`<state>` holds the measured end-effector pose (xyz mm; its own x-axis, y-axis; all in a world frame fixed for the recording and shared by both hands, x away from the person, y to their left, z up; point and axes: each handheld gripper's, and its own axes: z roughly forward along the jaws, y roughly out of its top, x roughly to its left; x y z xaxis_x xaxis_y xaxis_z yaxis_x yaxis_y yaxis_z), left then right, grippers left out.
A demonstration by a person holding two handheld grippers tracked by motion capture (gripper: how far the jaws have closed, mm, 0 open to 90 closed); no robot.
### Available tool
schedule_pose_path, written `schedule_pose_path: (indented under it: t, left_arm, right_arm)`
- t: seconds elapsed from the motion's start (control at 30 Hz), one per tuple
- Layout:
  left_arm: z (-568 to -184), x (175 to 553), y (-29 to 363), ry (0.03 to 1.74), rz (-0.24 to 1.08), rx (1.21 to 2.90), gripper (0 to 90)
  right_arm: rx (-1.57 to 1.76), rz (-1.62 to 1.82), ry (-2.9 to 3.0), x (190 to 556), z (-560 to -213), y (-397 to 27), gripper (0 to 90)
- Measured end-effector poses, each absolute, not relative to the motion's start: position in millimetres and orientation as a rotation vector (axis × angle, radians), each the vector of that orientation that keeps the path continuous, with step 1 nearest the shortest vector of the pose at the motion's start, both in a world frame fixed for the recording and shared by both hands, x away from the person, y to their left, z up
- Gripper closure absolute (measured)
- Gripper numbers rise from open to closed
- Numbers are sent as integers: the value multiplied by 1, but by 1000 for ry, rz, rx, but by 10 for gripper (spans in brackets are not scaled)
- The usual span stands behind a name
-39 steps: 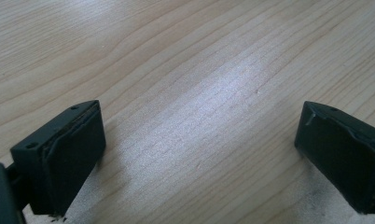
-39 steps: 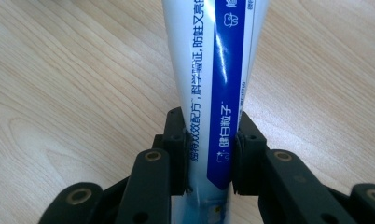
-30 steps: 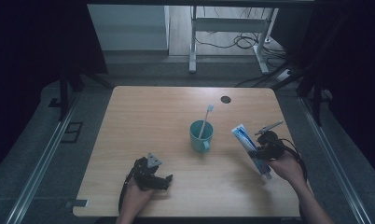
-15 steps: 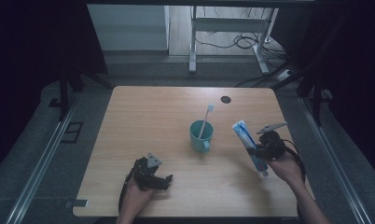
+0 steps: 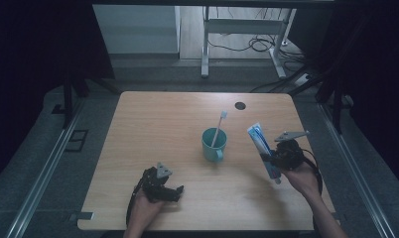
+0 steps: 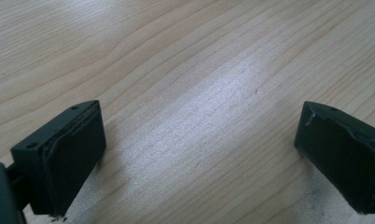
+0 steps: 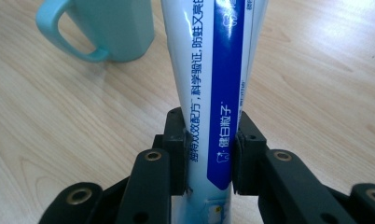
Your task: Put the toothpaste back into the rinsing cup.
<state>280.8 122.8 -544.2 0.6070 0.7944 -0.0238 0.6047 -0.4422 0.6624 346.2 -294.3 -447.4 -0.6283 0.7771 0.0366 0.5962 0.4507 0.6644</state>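
A white and blue toothpaste tube (image 5: pixel 263 147) (image 7: pixel 212 88) is held tilted above the right side of the wooden table (image 5: pixel 158 129), with my right gripper (image 5: pixel 274 157) (image 7: pixel 208 149) shut on its lower part. A teal mug (image 5: pixel 214 144) (image 7: pixel 111 28) stands mid-table to the left of the tube, with a toothbrush (image 5: pixel 218 127) leaning in it. My left gripper (image 5: pixel 175 192) (image 6: pixel 199 154) rests low on the table near the front left, its jaws open over bare wood with nothing between them.
A dark round cable hole (image 5: pixel 240 105) lies at the table's far right. Beyond the far edge stand a metal desk frame (image 5: pixel 205 44) and cables on the floor. Rails run along both sides of the table.
The right gripper and the tube have shifted very slightly toward the mug. The left gripper has stayed put.
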Motion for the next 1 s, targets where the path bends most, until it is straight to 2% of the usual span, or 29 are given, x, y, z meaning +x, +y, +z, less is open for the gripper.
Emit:
schedule_pose_path:
  t: [1.0]
  left_arm:
    - [-544,280,123,1097,391,2195,19]
  right_arm:
    - [1076,1163,2315,341,-430,-270,718]
